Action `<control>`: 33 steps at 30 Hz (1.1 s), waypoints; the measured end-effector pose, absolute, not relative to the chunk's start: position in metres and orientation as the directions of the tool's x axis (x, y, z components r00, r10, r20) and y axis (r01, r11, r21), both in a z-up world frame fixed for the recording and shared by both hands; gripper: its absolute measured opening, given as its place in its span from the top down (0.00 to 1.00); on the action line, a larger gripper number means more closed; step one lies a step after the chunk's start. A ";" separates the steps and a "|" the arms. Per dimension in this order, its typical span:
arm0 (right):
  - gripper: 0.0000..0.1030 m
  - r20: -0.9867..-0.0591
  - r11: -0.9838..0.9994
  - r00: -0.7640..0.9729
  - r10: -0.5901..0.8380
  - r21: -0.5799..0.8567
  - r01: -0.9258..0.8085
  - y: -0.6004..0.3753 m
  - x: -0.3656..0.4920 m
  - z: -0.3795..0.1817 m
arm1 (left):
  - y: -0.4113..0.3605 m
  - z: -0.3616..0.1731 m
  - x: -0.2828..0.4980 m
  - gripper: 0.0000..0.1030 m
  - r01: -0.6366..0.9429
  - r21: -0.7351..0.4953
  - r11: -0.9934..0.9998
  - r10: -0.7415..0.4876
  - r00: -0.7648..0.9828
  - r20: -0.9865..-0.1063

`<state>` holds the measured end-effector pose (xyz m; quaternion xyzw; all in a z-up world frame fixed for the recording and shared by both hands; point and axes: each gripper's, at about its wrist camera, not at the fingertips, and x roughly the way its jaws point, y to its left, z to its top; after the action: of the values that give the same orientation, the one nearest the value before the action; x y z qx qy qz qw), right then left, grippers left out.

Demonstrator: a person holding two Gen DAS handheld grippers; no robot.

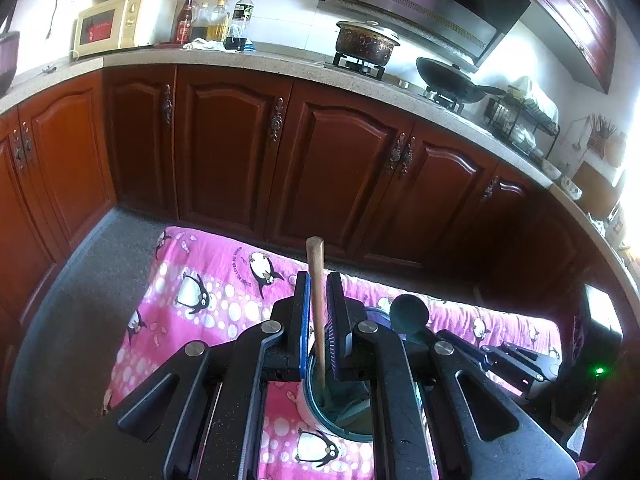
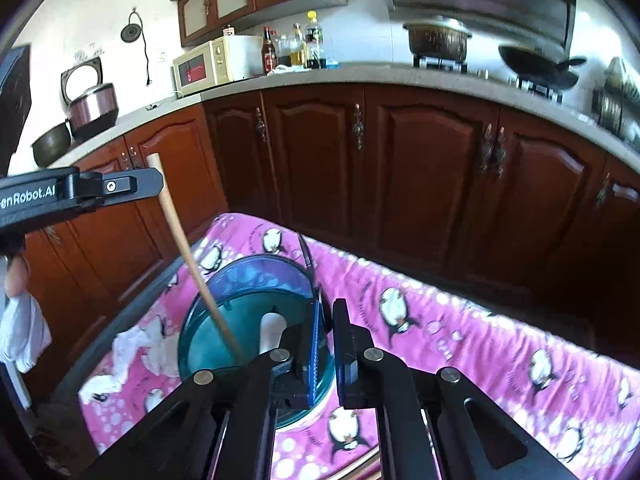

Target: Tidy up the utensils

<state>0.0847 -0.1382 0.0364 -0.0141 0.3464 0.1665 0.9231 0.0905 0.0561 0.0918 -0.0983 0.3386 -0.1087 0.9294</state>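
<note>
Left tongs clenched on the wooden handle of a utensil, gripped partway up so its lower end drops straight into the teal glass container below; the working end is sunk in the glass and hard to make out. That container sits on a pink penguin-print cloth, on a surface I can't name, near its left edge in the right wrist view. There the handle leans up and left out of the container, toward the left tongs' black arm at the frame's left side.

Right tongs nearly shut just over the container's near rim, with a thin dark utensil stem rising from between the pads. From the left wrist view a dark green spoon bowl stands up just above them, so they look to be grasping that spoon by its handle, bowl uppermost, ready to stand it in the container. A pale rounded object already lies inside
</note>
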 end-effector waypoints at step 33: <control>0.58 -0.631 0.965 0.731 0.261 0.197 -0.174 -0.213 -0.001 0.057 | 0.006 0.090 0.012 0.45 0.208 -0.194 0.959 -0.285 0.728 -0.624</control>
<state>-0.0009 -0.2131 0.0567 0.0624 0.3479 0.1172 0.9281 0.0123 0.0062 0.0896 -0.0554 0.3440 -0.1328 0.9279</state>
